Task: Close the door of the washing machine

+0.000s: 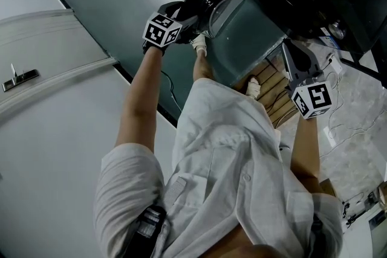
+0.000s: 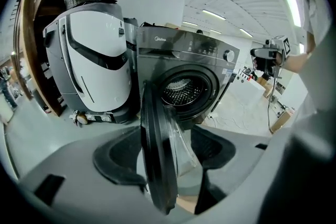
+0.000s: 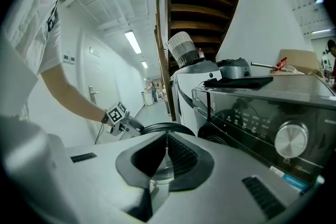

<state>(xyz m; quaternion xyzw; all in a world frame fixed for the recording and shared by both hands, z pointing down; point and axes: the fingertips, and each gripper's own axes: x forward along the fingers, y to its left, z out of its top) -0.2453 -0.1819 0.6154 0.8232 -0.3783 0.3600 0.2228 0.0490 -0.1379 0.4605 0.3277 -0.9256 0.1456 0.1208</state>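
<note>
1. A small brand word stands on the left end of the washer's [image 2: 184, 68] top panel. It looks like "Midea", but is too small to be sure.
2. Markings beside the dial [image 3: 290, 139] are unreadable.

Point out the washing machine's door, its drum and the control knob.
door [image 2: 157, 165]: left gripper view, on its black rim.
drum [image 2: 181, 92]: left gripper view, on the perforated metal inside.
control knob [image 3: 290, 140]: right gripper view, on its silver face.
</note>
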